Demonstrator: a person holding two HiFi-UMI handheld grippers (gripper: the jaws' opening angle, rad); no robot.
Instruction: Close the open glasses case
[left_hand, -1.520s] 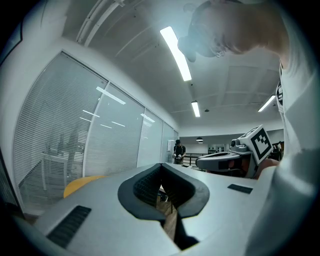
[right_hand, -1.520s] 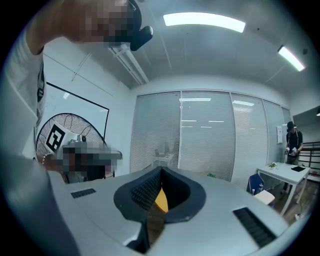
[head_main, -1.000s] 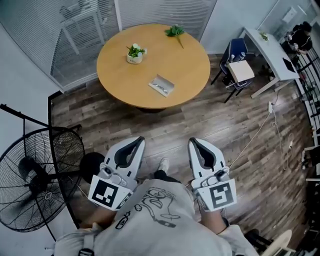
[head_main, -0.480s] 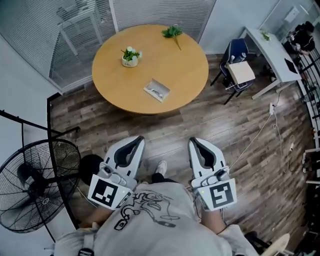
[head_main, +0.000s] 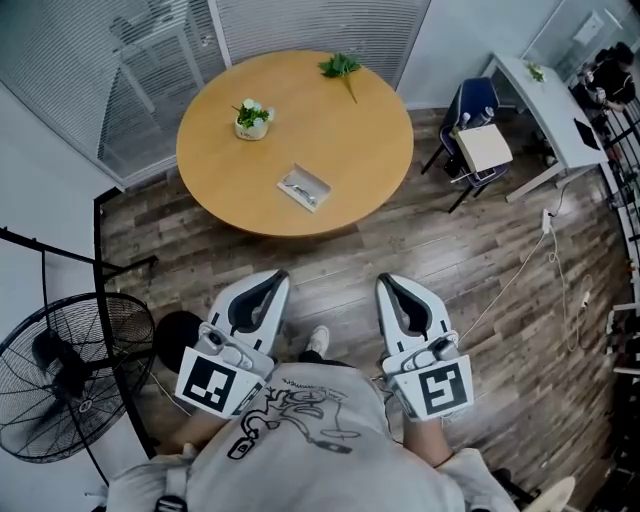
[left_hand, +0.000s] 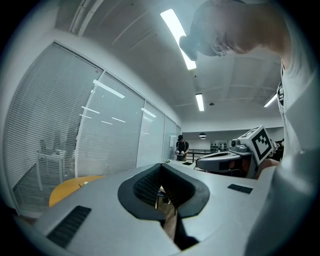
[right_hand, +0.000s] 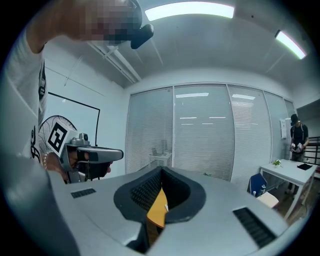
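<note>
Now glasses case (head_main: 304, 188) nearer; left claw (head_main: 272, 282), right claw (head_main: 390, 284) shut.

No readable words or numbers; only square markers (head_main: 212, 386) on the left hand-held gripper (head_main: 272, 281) and right hand-held gripper (head_main: 388, 284)

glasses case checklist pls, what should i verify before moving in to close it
1. Glasses case lies open on the round table: ok.
2. Case within reach of a gripper: not ok; bare floor separates both from the table, so it looks too far.
3. Left gripper empty: ok, jaws together on nothing.
4. Right gripper empty: ok, jaws together on nothing.
5. Room around the case: ok; potted plant and green sprig sit apart from it.
6. Contents clear of the lid's path: cannot tell, too small in the head view.
</note>
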